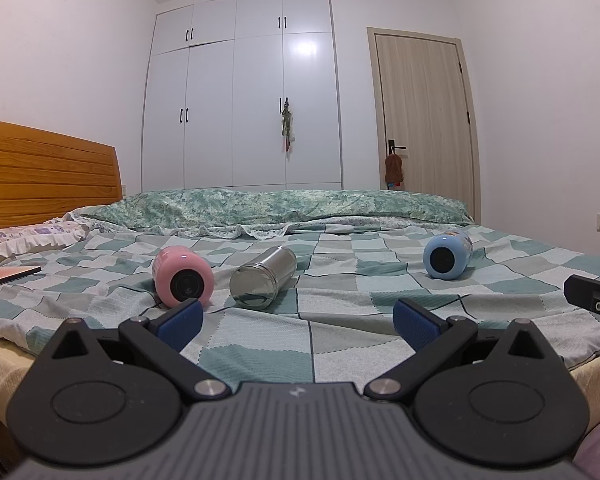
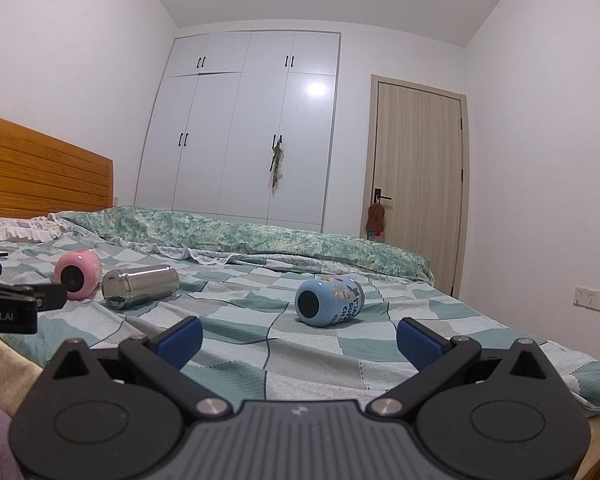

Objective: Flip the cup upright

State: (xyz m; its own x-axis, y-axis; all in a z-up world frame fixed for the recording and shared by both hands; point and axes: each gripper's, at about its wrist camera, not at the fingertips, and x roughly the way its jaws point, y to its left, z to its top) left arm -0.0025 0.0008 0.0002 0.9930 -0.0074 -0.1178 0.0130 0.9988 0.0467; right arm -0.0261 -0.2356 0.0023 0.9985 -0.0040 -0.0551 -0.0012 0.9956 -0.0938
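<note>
The blue cup (image 2: pixel 329 301) lies on its side on the bed (image 2: pixel 236 332), well right of the steel cup (image 2: pixel 140 286), base toward the right tool (image 2: pixel 299 338), which, spread and empty like the left tool (image 1: pixel 298 320), is nearer.

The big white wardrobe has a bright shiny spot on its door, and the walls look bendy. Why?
Left wrist view: the tall white wardrobe shows a soft glare patch on a glossy door, probably a reflected room light; the fisheye lens curves the walls and the pale wooden door. Right wrist view: same glare, same bending, with dark corners at the frame's edge.
</note>
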